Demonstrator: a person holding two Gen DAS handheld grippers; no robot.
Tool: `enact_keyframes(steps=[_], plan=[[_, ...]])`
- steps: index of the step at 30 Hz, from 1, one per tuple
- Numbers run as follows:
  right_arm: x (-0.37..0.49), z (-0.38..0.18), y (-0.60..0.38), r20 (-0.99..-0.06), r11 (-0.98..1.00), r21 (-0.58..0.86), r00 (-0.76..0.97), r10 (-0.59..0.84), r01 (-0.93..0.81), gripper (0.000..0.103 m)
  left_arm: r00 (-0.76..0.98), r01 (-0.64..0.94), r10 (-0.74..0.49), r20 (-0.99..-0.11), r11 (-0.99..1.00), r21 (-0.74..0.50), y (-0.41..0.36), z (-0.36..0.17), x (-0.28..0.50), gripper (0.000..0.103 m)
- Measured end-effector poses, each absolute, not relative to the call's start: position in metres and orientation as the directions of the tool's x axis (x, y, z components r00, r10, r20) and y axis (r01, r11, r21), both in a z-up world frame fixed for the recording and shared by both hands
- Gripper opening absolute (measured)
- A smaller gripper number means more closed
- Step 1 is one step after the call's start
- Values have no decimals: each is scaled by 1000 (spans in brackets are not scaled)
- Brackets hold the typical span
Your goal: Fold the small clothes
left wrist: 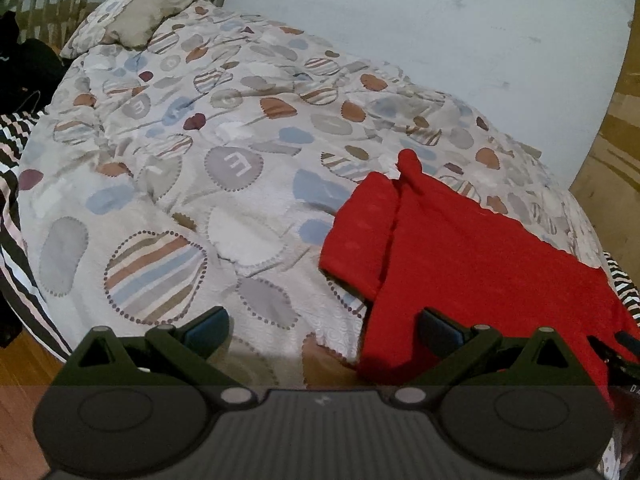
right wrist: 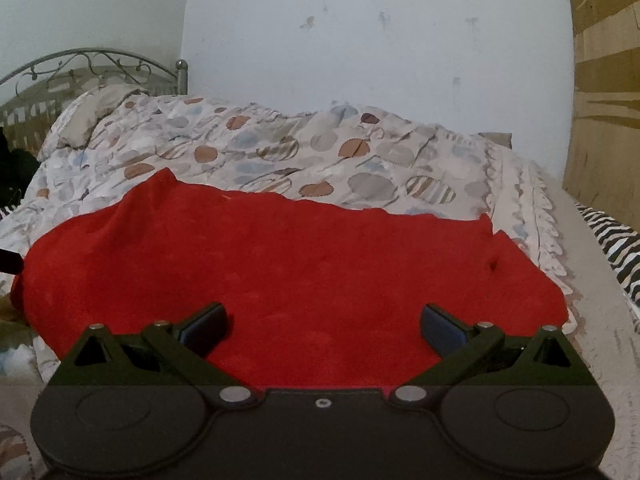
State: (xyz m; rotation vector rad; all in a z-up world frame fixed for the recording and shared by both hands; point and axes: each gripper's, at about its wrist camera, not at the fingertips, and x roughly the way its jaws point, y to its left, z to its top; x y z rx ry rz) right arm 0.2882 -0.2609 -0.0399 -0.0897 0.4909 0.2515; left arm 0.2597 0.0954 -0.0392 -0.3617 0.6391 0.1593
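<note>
A red garment (left wrist: 472, 256) lies spread on the patterned bedspread (left wrist: 208, 160) at the right of the left wrist view, one sleeve folded over its left side. My left gripper (left wrist: 322, 330) is open just above the bed's near edge, with its right finger over the garment's near left corner and nothing between the fingers. In the right wrist view the red garment (right wrist: 280, 264) fills the middle, lying flat. My right gripper (right wrist: 324, 326) is open low over its near edge, holding nothing. A dark tip of the other gripper shows at each view's side.
A pillow (left wrist: 136, 20) and a metal headboard (right wrist: 92, 64) are at the bed's far left. A pale wall (right wrist: 360, 60) runs behind the bed. A wooden panel (right wrist: 604, 100) stands at the right. Striped fabric (right wrist: 616, 256) lies at the bed's right edge, and wooden floor (left wrist: 20, 380) lower left.
</note>
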Motion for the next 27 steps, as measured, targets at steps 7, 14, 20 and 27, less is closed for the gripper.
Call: enact_keyframes(steps=[7, 14, 20, 27], plan=[[288, -40, -261, -475, 966, -29, 854, 214, -259, 103, 793, -253, 28, -609, 924, -288, 98, -41, 259, 103], [287, -40, -261, -467, 966, -28, 857, 216, -258, 103, 850, -225, 60, -523, 939, -258, 104, -44, 238, 103], [286, -40, -262, -459, 966, -25, 861, 217, -257, 103, 887, -142, -41, -459, 923, -358, 123, -35, 248, 103], [285, -41, -262, -452, 966, -24, 865, 218, -256, 103, 882, -8, -134, -451, 955, -297, 103, -33, 297, 103]])
